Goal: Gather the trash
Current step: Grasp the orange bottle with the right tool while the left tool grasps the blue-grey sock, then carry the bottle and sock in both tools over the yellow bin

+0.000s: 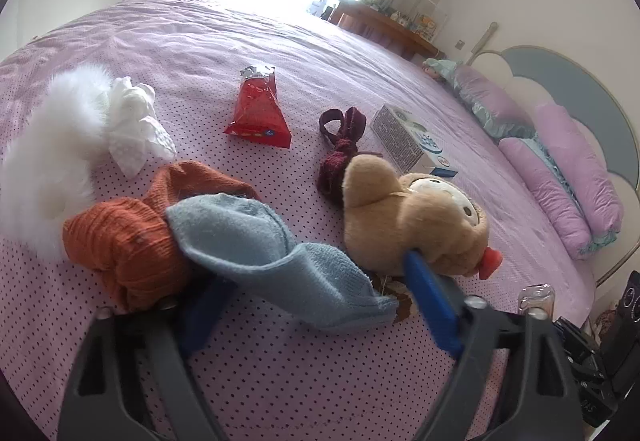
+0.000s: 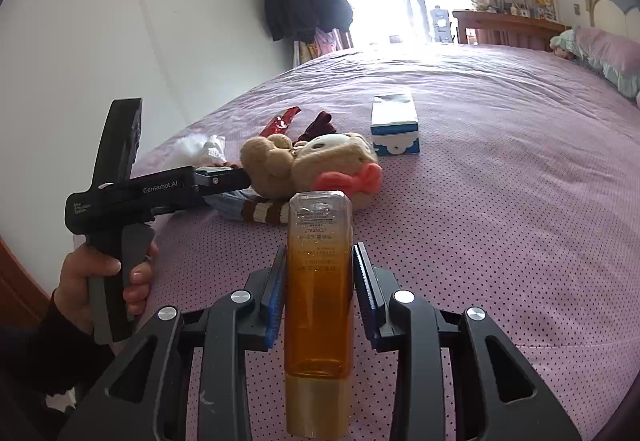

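Right wrist view: the right gripper (image 2: 318, 277) is being shown with an amber bottle (image 2: 319, 293) standing between its jaws, which are narrowed onto the bottle's sides, the blue pads (image 2: 276, 301) pressing its flanks while the cap end is pointing back toward the camera. Left wrist view: the left gripper (image 1: 308, 305) is being held with its jaws partly open over a blue cloth (image 1: 256, 241), no firm grip being visible; whether the pads are touching the cloth cannot be told. Trash is being left on the purple bedspread (image 1: 400, 89): a red wrapper (image 1: 258, 113) lying well beyond the cloth, and a crumpled tissue (image 1: 136, 125) beside a white fluffy item (image 1: 52, 153). An orange knit (image 1: 124, 241), a plush bear (image 1: 408, 213), a dark red cord (image 1: 340, 149) and a small box (image 1: 404, 137) are being crowded around them. Risks are being judged as follows: the smooth bottle may be slipping lengthwise, since only its sides are being pinched; the left jaws may be closing on cloth or bear instead of trash, since both are lying nearest the fingers; the wrapper may be sliding away on the soft cover when pressed.
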